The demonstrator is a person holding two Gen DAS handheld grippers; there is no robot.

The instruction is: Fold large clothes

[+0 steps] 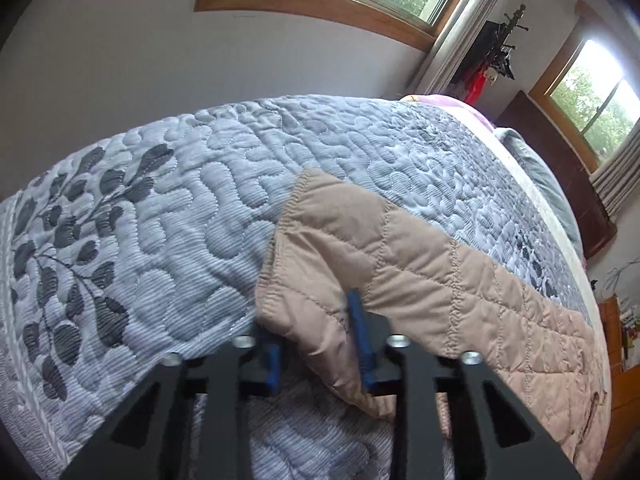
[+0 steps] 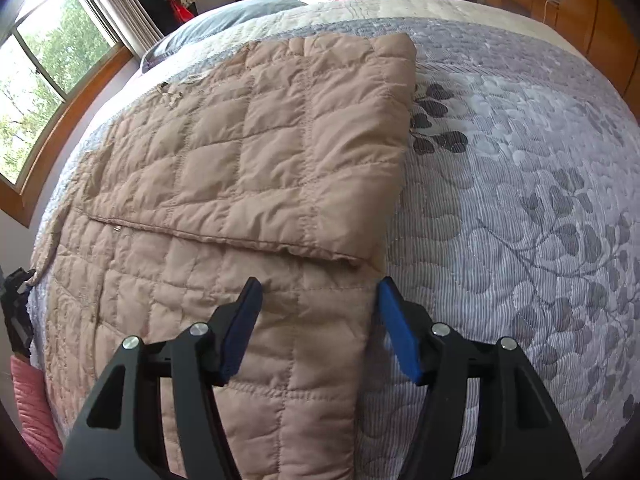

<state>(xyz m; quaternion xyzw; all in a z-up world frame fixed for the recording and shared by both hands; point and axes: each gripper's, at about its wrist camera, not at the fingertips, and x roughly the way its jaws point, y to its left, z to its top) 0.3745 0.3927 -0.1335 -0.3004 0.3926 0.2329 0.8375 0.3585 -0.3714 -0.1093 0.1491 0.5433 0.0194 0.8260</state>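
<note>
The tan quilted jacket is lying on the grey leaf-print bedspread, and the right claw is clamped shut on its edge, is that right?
Not quite. The tan quilted jacket does lie on the grey leaf-print bedspread, but the right claw is open, its blue fingers spread apart over the jacket's edge. The right wrist view shows this.

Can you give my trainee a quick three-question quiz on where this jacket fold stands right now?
1. True or false: the right gripper has its jaws spread apart over the tan quilted jacket.
2. What lies between the left gripper fingers?
A. a fold of the tan jacket
B. a pillow
C. nothing
3. Fill in: the jacket lies on a grey bedspread printed with dark ____.

Key: 1 true; 2 A; 3 leaves.
</note>
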